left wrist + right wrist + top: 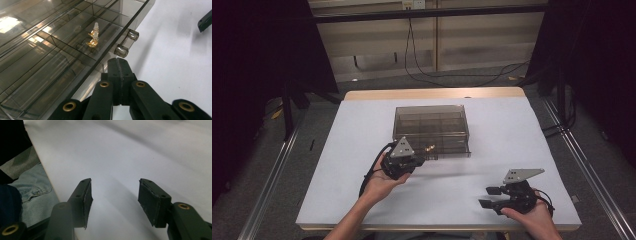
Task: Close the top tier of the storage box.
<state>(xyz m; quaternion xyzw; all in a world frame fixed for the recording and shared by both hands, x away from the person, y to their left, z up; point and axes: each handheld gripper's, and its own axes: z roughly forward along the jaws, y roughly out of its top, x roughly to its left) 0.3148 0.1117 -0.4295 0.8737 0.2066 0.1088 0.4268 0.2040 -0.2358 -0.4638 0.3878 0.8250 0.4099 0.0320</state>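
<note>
Left gripper [119, 75], pressed together, is nosing at the clear organizer box [432, 127] near its two knobs [126, 43]. Right gripper [113, 200] is idling spread over the counter [452, 192]. Nudging gently should be keeping the small gold parts [93, 37] from jumping compartments.

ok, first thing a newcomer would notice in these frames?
Probably the smoky clear compartment box mid-table on the white sheet, with small gold parts in a cell near its front edge. Next, the left gripper, jaws shut, right at the box's front by two clear knobs, while the right gripper is open over bare sheet.
</note>
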